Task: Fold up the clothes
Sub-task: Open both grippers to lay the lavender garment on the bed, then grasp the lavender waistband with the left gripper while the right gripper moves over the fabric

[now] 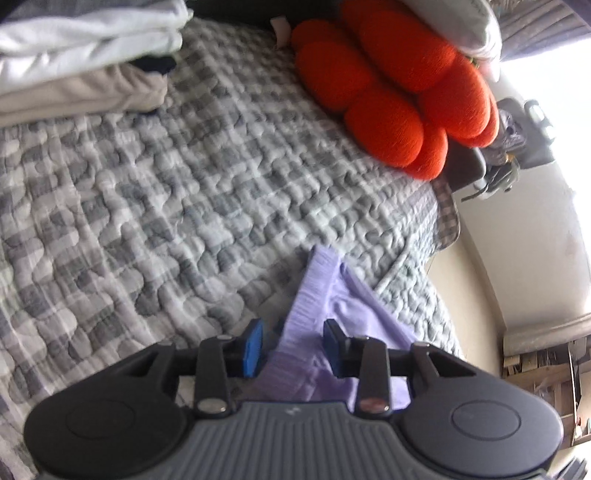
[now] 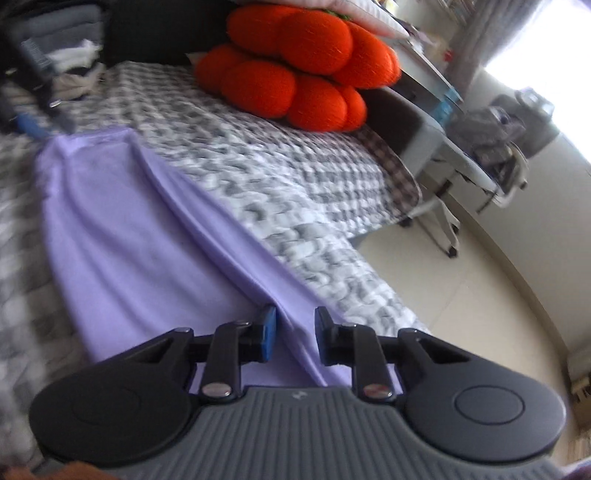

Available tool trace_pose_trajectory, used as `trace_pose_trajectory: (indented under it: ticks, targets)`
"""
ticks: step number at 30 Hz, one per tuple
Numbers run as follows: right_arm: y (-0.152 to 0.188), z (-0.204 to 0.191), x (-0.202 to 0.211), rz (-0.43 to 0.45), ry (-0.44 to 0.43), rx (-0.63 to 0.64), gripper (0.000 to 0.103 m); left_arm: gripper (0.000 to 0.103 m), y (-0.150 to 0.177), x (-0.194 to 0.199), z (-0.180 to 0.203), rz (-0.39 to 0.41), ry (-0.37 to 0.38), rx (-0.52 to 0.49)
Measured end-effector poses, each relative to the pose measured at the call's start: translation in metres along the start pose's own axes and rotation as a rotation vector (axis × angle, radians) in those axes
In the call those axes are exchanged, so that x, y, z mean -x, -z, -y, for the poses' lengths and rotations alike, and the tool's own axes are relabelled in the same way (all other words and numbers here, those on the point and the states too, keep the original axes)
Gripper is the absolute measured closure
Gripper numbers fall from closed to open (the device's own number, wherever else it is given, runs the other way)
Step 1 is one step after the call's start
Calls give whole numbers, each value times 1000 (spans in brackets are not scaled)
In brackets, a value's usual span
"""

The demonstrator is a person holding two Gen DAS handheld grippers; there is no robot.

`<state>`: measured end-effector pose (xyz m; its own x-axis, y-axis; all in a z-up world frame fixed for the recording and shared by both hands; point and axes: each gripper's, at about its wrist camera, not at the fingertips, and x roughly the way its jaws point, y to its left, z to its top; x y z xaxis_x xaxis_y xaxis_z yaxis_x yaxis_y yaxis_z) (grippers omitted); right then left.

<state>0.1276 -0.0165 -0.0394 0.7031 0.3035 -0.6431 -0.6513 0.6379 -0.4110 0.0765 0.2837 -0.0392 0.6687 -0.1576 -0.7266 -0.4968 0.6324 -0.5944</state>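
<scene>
A lilac garment [image 2: 140, 229] lies stretched across the grey checked quilt [image 2: 280, 173] of a bed. In the right wrist view my right gripper [image 2: 294, 339] has its blue-padded jaws apart around a raised fold of the garment's near end. In the left wrist view my left gripper [image 1: 293, 347] has its jaws apart around the ribbed edge of the same garment [image 1: 332, 295]. The left gripper [image 2: 33, 122] also shows blurred at the garment's far end in the right wrist view.
An orange lobed cushion [image 1: 399, 92] sits at the head of the quilt [image 1: 166, 184], under a white pillow [image 1: 461, 26]. Folded white and beige clothes [image 1: 81, 62] are stacked at the far left. A wheeled table [image 2: 443, 155] and pale floor [image 2: 461, 295] lie right of the bed.
</scene>
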Motion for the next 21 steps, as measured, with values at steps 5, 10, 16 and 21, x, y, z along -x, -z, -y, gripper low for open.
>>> trace_pose_trajectory:
  ticks: [5, 10, 16, 21]
  targets:
    - [-8, -1, -14, -22, 114, -11, 81, 68, -2, 5, -6, 9, 15, 19]
    - [-11, 18, -15, -3, 235, -186, 81, 68, -5, 12, -10, 28, 8, 19]
    - [9, 42, 0, -15, 259, -323, 81, 68, -8, 14, -12, 35, 23, 19]
    - [31, 50, 28, 15, 157, -360, 81, 68, -10, 19, -13, 51, 22, 32]
